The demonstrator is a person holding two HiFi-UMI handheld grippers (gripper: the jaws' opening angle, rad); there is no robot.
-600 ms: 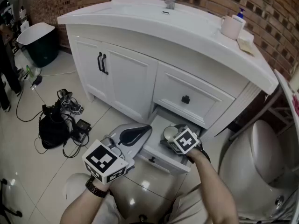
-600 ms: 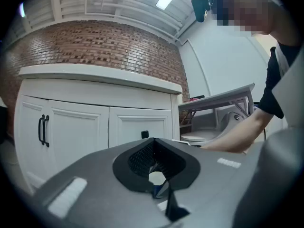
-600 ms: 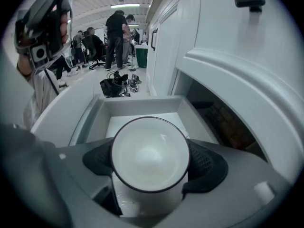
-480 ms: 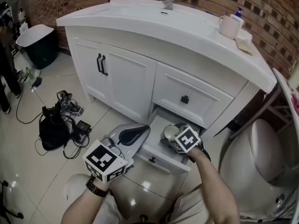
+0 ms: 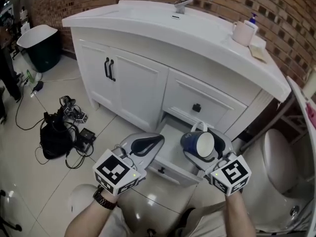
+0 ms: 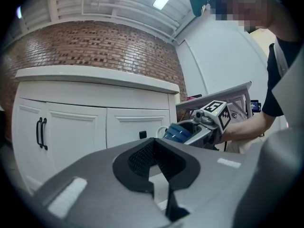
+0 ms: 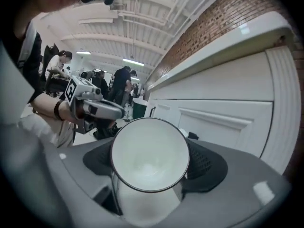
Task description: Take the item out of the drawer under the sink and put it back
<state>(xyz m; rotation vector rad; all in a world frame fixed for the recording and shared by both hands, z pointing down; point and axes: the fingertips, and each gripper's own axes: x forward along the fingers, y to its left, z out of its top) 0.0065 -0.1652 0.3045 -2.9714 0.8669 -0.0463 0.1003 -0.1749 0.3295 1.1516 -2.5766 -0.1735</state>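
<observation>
Brick-walled washroom, white counter (image 5: pixel 163 26). Bottom drawer (image 5: pixel 170 159) below the counter's right end stands open. Right gripper (image 5: pixel 205 149) clamps a blue mug (image 5: pixel 191 141) above the drawer: removal done, return pending. Left gripper (image 5: pixel 143 144) jaws together, empty, beside the drawer.

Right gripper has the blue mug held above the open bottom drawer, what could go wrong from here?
The mug lies tilted in the right gripper, its jaws on smooth sides, so it might slip. Going back in, its handle could clip the open drawer rim or the closed drawer above. The left gripper sits near that drawer and might get bumped.
</observation>
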